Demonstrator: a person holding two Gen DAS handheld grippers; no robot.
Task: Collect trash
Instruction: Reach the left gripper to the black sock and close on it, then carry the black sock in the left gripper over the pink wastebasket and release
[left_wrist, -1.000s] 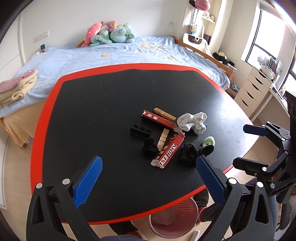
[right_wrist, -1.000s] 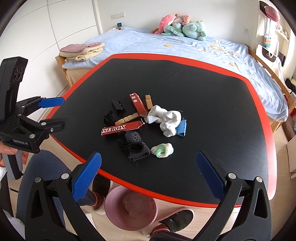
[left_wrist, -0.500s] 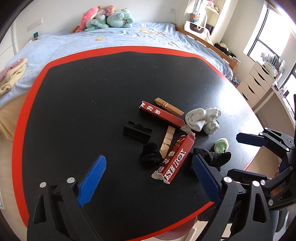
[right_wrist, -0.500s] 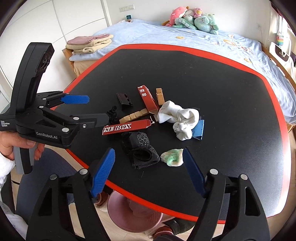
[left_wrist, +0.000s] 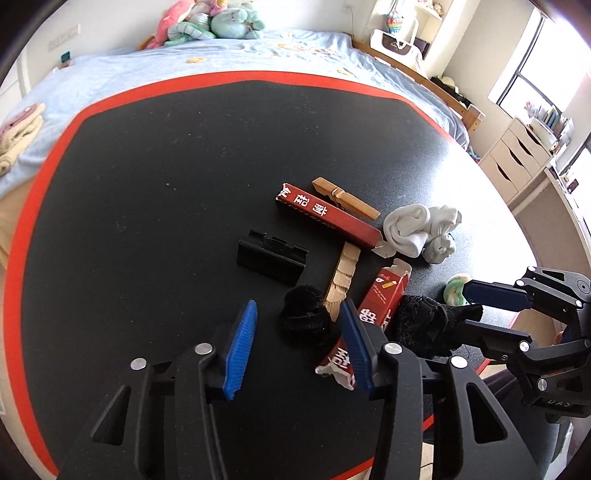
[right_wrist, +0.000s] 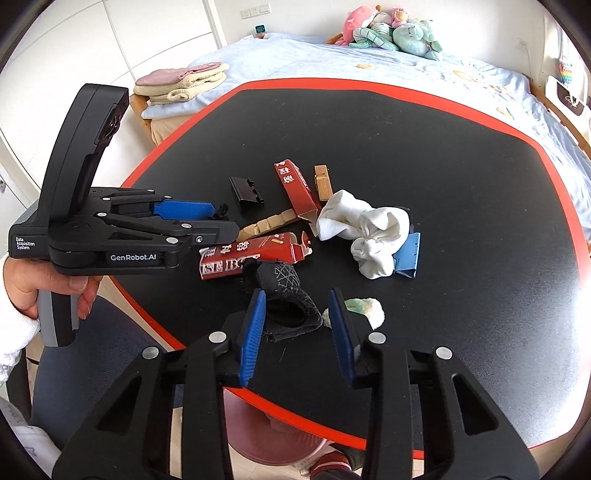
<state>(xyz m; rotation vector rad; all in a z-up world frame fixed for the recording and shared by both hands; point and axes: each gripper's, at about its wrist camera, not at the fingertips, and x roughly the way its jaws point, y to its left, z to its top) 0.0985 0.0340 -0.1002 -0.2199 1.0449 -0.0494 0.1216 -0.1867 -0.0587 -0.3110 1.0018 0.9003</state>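
A litter pile lies on the black table (left_wrist: 147, 184): two red cartons (left_wrist: 325, 214) (left_wrist: 373, 314), wooden clothespins (left_wrist: 343, 197), a black clip (left_wrist: 271, 254), white socks (left_wrist: 417, 229), a small black fuzzy wad (left_wrist: 304, 314), a black sock (right_wrist: 288, 295), a green-white wad (right_wrist: 364, 308). My left gripper (left_wrist: 299, 343) is open, its fingers on either side of the fuzzy wad. My right gripper (right_wrist: 297, 328) is open around the black sock, apart from it. A pink bin (right_wrist: 280, 439) sits below the table edge.
A blue clip (right_wrist: 406, 254) lies under the white socks. A bed (left_wrist: 221, 55) with plush toys stands behind the table. Folded towels (right_wrist: 181, 81) lie at the left. White drawers (left_wrist: 517, 158) stand at the right.
Both grippers moved forward and down to the pile and narrowed their jaws. The left now brackets the fuzzy wad, the right the black sock.
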